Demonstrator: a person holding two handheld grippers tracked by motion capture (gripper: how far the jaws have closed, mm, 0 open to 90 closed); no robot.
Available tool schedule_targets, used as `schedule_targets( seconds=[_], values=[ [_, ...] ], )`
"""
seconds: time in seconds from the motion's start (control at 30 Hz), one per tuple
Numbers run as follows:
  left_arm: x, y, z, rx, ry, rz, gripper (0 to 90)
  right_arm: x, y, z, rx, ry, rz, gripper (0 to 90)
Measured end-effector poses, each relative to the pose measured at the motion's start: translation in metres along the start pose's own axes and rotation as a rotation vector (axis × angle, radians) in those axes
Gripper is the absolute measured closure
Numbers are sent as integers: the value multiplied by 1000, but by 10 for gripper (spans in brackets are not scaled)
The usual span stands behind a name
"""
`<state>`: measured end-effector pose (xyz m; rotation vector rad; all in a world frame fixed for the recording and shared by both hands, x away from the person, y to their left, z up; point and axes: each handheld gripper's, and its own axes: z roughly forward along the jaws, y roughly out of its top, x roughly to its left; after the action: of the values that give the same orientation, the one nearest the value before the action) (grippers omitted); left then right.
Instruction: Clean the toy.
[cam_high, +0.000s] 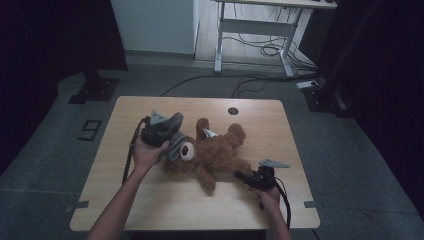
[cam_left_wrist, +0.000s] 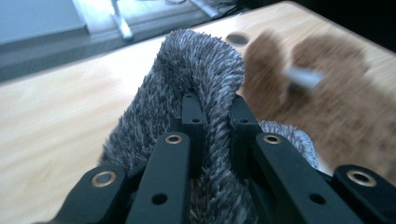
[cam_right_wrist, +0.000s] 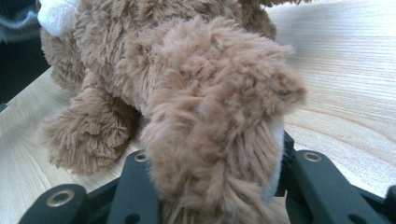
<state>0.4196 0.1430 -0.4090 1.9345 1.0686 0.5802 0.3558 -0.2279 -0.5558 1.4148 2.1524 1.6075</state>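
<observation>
Fingers on both sides are clamped: left gripper (cam_left_wrist: 212, 116) has its black fingers (cam_left_wrist: 192, 114) pinching a fold of the grey fuzzy fabric garment (cam_left_wrist: 196, 65), right gripper (cam_right_wrist: 212, 186) is clenched on one leg (cam_right_wrist: 210, 130) of the brown plush teddy bear (cam_high: 212, 150). High view: the bear lies on its back mid-way across the light wooden counter (cam_high: 150, 200), head toward the left gripper (cam_high: 162, 132), the gripped leg pointing at the right gripper (cam_high: 245, 176) near the counter's right front. Grey garment (cam_high: 175, 142) sits bunched at the bear's head, touching it, partly lifted off the counter in the left hand (cam_high: 147, 155). Can't tell whether it's a hat, scarf or sleeve, and can't tell if it's already round the head or just against it. My read: step in hand is dressing or undressing the bear at the head end, right side acting as an anchor. Next move likely needs the right grip kept firm on the leg so the bear doesn't slide, while the left pulls the fabric along the head axis. Risk: plush is slippery and the fold is thin, so the pinch may slip.
</observation>
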Motion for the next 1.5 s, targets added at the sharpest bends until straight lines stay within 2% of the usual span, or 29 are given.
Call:
schedule_targets(
  seconds=[0.07, 0.13, 0.23, 0.3, 0.4, 0.5, 0.67, 0.77, 0.9, 1.03, 1.13, 1.2, 1.27, 1.3, 1.37, 1.43, 1.5],
  values=[
    [-7, 8, 11, 23, -8, 14, 801, 0, 0, 0, 3, 0, -3, 606],
    [-12, 8, 26, 69, -17, 15, 799, 0, 0, 0, 0, 1, -4, 604],
    [-12, -7, 45, 133, -34, -3, 798, 0, 0, -1, 3, 2, -7, 598],
    [-11, -20, 52, 139, -53, -25, 798, 0, 0, -1, 7, 5, -8, 588],
    [-11, -29, 49, 103, -63, -33, 799, 0, 2, -4, 9, 18, -25, 524],
    [-16, -32, 44, 101, -61, 2, 800, 1, 4, -10, 6, 28, -51, 441],
    [-20, -42, 36, 87, -94, 12, 801, 4, 15, -28, -93, 54, -31, 313],
    [-24, -49, 29, 67, -109, 16, 801, 9, 26, -30, -102, 41, -43, 250],
    [-30, -57, 22, 47, -104, 28, 803, 21, 40, -14, -98, 40, -64, 192],
    [-36, -63, 17, 30, -100, 35, 804, 35, 53, 14, -20, 34, -83, 140],
    [-37, -67, 14, 24, -107, 33, 805, 43, 56, 38, 59, -2, -120, 90],
    [-36, -70, 12, 20, -117, 22, 805, 44, 55, 49, 91, 12, -115, 71],
    [-36, -72, 11, 14, -127, 9, 806, 45, 54, 54, 106, 6, -132, 89],
    [-35, -73, 10, 11, -136, 5, 806, 46, 53, 55, 112, -1, -145, 134],
    [-35, -74, 8, 9, -138, 2, 805, 48, 51, 55, 116, -10, -166, 270],
    [-34, -73, 7, 8, -138, 2, 805, 49, 49, 55, 94, -2, -179, 427],
    [-31, -70, 5, 2, -140, -10, 805, 49, 49, 54, 78, 12, -195, 519]
  ],
)
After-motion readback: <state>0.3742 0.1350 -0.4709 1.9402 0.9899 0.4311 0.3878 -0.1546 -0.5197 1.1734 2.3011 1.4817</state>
